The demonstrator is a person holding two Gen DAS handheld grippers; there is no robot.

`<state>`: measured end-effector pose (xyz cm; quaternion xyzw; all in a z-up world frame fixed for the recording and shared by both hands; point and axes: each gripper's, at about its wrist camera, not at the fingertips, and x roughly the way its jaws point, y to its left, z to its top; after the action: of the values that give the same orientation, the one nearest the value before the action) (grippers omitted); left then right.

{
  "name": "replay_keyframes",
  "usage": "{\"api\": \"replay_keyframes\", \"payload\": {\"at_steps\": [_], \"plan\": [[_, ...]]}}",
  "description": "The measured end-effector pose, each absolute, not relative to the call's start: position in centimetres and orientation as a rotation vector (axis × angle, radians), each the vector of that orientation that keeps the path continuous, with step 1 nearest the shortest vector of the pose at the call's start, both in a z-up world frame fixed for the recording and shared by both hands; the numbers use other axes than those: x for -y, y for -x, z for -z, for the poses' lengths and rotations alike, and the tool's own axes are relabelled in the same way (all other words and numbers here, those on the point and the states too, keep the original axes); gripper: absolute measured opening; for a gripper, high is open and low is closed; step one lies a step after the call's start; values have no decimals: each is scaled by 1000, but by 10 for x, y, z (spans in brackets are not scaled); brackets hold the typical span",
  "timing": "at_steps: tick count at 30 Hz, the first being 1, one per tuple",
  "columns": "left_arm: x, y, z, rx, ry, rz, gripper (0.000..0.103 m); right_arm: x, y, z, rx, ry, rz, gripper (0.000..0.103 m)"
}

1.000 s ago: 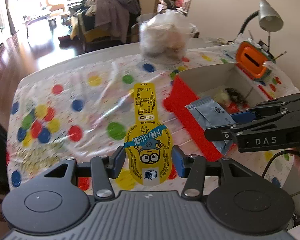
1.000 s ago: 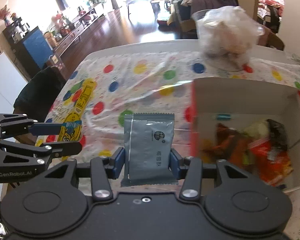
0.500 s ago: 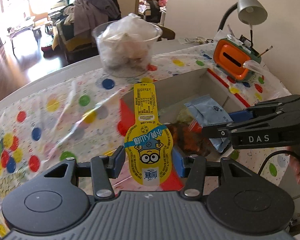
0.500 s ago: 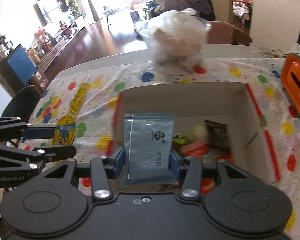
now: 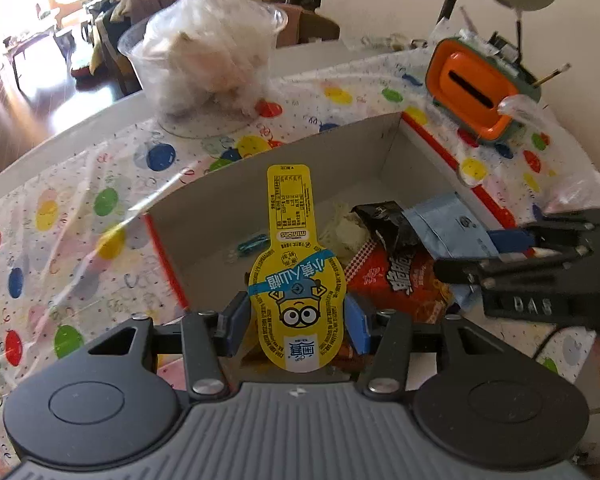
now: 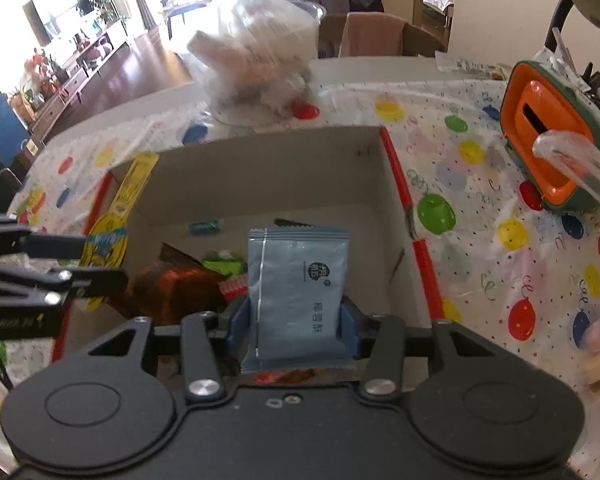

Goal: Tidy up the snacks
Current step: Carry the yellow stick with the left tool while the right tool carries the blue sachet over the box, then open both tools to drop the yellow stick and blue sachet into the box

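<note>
We hold two snacks over the open cardboard box [image 5: 384, 148], one in each tool. Our left gripper [image 5: 296, 322] pinches the round lower end of a yellow snack pack [image 5: 296, 276], whose long axis runs straight away from us, its narrow tab reaching toward the far wall of the box. Our right gripper [image 6: 296, 320] pinches the near end of a blue-grey sachet [image 6: 298, 280], which stands upright between the pads, its long side also pointing away. The box lies directly below and ahead of both (so the coming move turns, we judge, on lowering and letting go, not on reaching sideways). The left gripper hangs over the left, nearer part of the box, the right gripper over its middle, and neither looks clearly closer to the floor of it. Inside we count one red packet [image 5: 396, 280], one black wrapper [image 5: 384, 220], one small teal candy [image 6: 204, 226] and a green wrapper [image 6: 224, 262]. Beyond the box stands one clear bowl [image 5: 204, 60], to the far right one orange case [image 5: 476, 88].
</note>
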<state>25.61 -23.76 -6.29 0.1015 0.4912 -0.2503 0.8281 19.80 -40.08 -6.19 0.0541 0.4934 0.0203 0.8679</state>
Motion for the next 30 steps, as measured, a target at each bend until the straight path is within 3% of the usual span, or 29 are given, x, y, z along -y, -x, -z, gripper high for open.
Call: {"api": "replay_keyframes", "payload": {"at_steps": [14, 30], "plan": [[277, -292, 98, -1194, -221, 485, 50, 405, -208, 89, -1115, -82, -113, 45], [277, -279, 99, -1156, -237, 474, 54, 404, -201, 86, -1104, -105, -111, 50]]}}
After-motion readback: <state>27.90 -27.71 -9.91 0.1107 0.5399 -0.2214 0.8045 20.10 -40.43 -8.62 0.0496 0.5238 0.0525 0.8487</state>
